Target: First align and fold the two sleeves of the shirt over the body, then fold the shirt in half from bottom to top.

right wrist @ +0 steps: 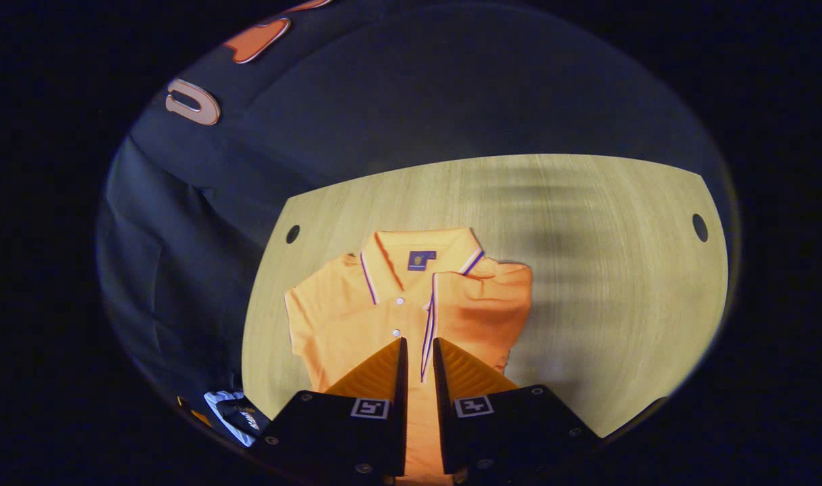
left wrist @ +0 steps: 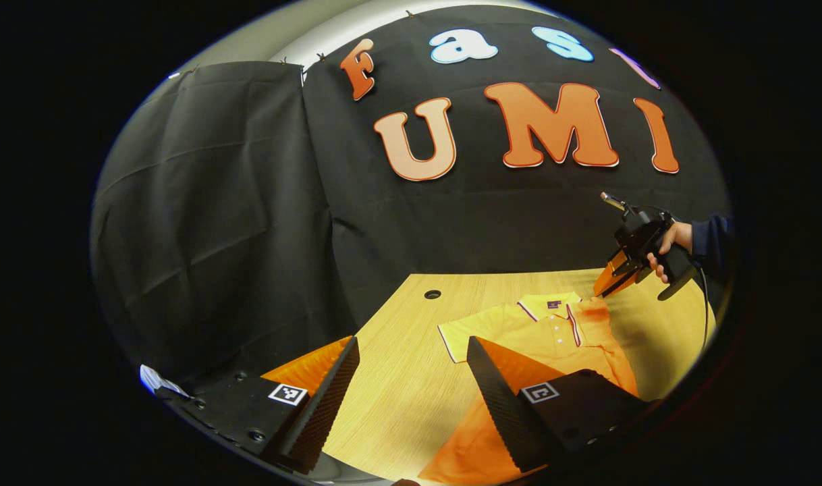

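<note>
An orange polo shirt [right wrist: 357,304] lies face up on the wooden table [right wrist: 586,283], collar toward the far wall. The sleeve on the right of the right gripper view lies folded over the chest [right wrist: 492,297]; the other sleeve [right wrist: 302,314] spreads flat to the side. My right gripper [right wrist: 418,345] hovers above the shirt's placket, fingers almost together with nothing between them. In the left gripper view, a hand holds it in the air [left wrist: 610,278] over the collar's right end. My left gripper [left wrist: 412,344] stands wide open above the table, beside the shirt [left wrist: 553,324] and its flat sleeve [left wrist: 455,334].
Black cloth walls close off the table at the back and left. Round cable holes [right wrist: 293,234] [right wrist: 700,227] sit near the table's far corners, one also in the left gripper view [left wrist: 432,294]. Bare wood [left wrist: 384,391] lies left of the shirt.
</note>
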`<state>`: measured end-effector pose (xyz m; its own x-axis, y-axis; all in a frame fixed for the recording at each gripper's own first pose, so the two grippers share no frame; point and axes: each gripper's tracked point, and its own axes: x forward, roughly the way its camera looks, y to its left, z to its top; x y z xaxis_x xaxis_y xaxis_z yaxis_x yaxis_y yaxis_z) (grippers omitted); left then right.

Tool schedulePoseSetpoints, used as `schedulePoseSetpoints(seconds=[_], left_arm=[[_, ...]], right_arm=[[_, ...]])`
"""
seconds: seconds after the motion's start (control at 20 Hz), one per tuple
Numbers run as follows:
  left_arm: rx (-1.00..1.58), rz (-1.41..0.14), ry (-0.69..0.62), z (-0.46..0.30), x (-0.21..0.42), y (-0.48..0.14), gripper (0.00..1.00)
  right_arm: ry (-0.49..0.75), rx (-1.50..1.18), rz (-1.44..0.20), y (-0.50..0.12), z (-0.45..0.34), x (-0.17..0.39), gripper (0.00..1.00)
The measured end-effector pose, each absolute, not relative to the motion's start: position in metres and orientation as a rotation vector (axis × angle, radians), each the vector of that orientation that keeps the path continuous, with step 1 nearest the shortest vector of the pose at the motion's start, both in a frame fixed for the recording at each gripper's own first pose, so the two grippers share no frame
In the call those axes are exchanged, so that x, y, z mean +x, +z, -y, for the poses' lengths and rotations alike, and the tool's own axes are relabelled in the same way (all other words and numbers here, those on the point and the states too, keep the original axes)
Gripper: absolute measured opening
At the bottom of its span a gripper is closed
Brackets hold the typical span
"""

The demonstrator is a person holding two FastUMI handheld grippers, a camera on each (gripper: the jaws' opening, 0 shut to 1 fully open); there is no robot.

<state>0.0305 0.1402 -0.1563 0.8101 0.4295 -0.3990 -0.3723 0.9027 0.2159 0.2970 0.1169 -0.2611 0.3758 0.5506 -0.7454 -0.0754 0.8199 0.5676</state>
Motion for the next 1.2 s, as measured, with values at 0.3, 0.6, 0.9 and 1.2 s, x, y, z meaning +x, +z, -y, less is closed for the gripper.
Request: schedulePoseSetpoints(seconds=[0.3,0.6,0.9,1.2], left_arm=[[0.084,-0.469,0.451,-0.157,0.044,-0.159,0.99],[0.028,-0.493,0.377,-0.163,0.095,-0.169,0.99],[-0.093,-0.626,0.210,-0.159,0.173,-0.225,0.99],[-0.298,-0.898,0.186,-0.184,0.219,-0.306,0.99]], right_arm=[[0.433,0.398,-1.025,-0.249,-0.104,0.290,0.41],[0.395,0.402,-0.866,-0.219,-0.084,0.271,0.74],[0.245,0.329,-0.645,-0.166,-0.037,0.249,0.94],[0.085,0.261,-0.538,-0.130,-0.012,0.209,0.97]])
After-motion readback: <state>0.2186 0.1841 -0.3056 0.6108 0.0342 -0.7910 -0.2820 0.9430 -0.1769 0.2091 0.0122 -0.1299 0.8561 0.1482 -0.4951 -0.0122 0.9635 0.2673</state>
